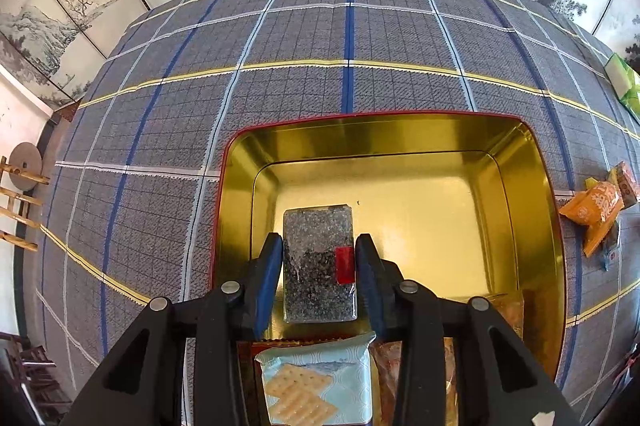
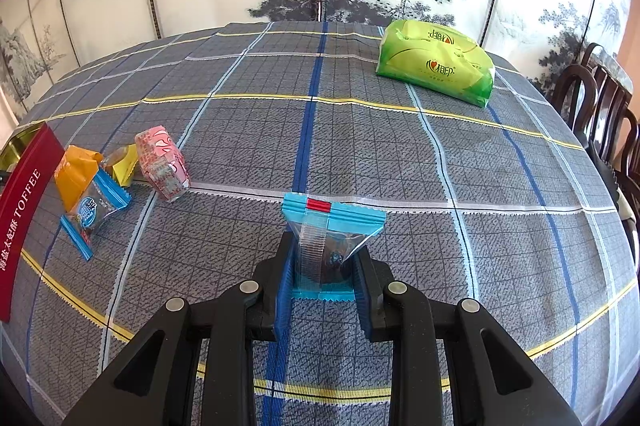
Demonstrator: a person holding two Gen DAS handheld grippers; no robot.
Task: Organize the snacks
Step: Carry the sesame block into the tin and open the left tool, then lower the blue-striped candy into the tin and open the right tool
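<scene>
We are holding a dark sesame bar (image 1: 319, 262) between the narrowed fingers of the left gripper (image 1: 319, 258), low over the gold floor of the tin (image 1: 536, 210) at the frame's centre. To do this well, we are judging it best to lower it flat beside the cracker packet (image 1: 316, 382) before letting go. Its long axis is pointing straight up the frame. The right gripper (image 2: 322, 266) is pinching a blue-edged candy (image 2: 330, 238) mid-frame over the tablecloth (image 2: 400, 154).
</scene>
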